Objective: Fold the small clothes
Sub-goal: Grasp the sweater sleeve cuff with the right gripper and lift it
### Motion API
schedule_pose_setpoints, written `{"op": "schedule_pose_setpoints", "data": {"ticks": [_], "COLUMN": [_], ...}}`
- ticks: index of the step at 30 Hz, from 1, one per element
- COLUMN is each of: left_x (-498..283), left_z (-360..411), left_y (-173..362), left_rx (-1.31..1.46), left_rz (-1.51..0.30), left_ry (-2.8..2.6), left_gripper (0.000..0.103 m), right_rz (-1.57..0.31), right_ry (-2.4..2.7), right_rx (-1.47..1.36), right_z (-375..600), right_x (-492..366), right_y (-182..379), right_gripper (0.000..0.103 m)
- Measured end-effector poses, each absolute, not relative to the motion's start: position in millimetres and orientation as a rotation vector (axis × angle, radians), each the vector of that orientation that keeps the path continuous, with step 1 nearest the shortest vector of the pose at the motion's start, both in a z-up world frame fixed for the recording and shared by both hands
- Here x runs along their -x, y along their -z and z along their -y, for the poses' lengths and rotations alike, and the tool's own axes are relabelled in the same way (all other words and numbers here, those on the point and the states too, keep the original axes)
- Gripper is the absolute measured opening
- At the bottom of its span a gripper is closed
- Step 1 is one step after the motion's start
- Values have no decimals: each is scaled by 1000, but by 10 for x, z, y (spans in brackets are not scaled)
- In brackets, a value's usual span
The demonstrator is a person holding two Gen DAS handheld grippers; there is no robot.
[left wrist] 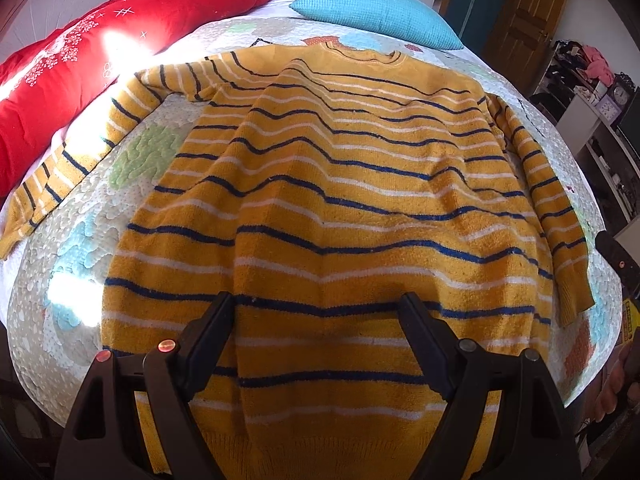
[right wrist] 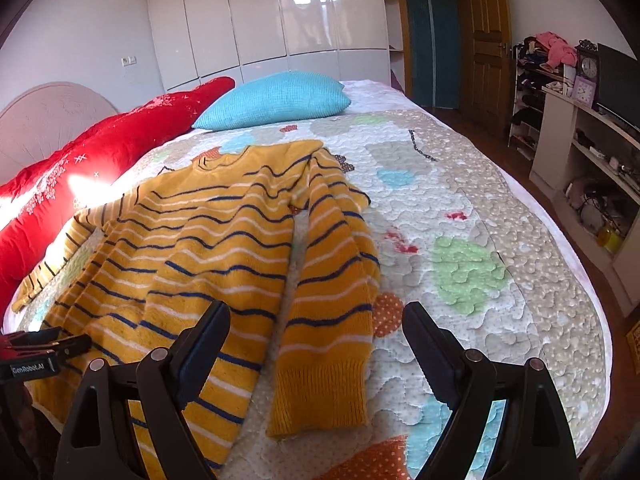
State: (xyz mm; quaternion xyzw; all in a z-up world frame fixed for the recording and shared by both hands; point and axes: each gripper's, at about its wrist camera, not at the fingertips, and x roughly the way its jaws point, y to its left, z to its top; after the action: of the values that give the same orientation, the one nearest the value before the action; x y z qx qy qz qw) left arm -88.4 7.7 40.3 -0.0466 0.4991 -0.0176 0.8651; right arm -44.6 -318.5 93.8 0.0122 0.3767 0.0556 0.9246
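A mustard-yellow sweater (left wrist: 340,208) with navy and white stripes lies spread flat on the bed, neck away from me, both sleeves out to the sides. My left gripper (left wrist: 318,308) is open and empty, just above the sweater's lower body near the hem. In the right wrist view the sweater (right wrist: 208,248) lies to the left, and its right sleeve (right wrist: 332,320) runs toward me with the ribbed cuff nearest. My right gripper (right wrist: 316,316) is open and empty, hovering over that sleeve's cuff end. The left gripper (right wrist: 44,350) shows at the left edge.
The bed has a quilted patchwork cover (right wrist: 480,240). A long red pillow (left wrist: 100,60) and a turquoise cushion (left wrist: 376,12) lie at the head. White wardrobes (right wrist: 280,20), a wooden door (right wrist: 488,40) and cluttered shelves (right wrist: 592,152) stand beyond the bed's right side.
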Motion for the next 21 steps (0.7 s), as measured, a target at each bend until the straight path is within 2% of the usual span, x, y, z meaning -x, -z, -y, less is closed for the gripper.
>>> {"op": "schedule_pose_setpoints", "data": {"ticks": [4,5,6,8,10,12,17,19,21], "left_x": [891,892,895,897,902,915,930,931,938], "left_z": [-82,-92,-103,-123,-137,-148,-201,-214,-208], "left_y": [-413,-412,-412,-413,-421,-440,-501,-510,-514], "left_rx": [95,97,98,100,101,100,110,119,123], "left_rz": [-1047,-1048,-1049,-1051,-1051,-1048,-1029,-1026,-1025], "left_ry": [36,33,29,25,23,20,13,10,12], "left_gripper": [82,82,82,82,82,82,82,82,82], "right_rz": [-819,-838,-862,-928,-928,-922,-810,-792,-831], "right_ry": [-36,-32,-37,-124,-183,-193,172,351,495], "right_rx": [13,2,-13,-89,-155,-154,171,274,320], "right_z": [3187,3203,3221,3263,3336,3467,4004,4311,4615], "right_x": [362,329,293,216,188,123,-194,-414,-589], "right_y": [-709,-649,-583,-451,-482,-610,-1084,-1153,-1163], "right_gripper": [91,85,62,26,19,17,16,21,37]}}
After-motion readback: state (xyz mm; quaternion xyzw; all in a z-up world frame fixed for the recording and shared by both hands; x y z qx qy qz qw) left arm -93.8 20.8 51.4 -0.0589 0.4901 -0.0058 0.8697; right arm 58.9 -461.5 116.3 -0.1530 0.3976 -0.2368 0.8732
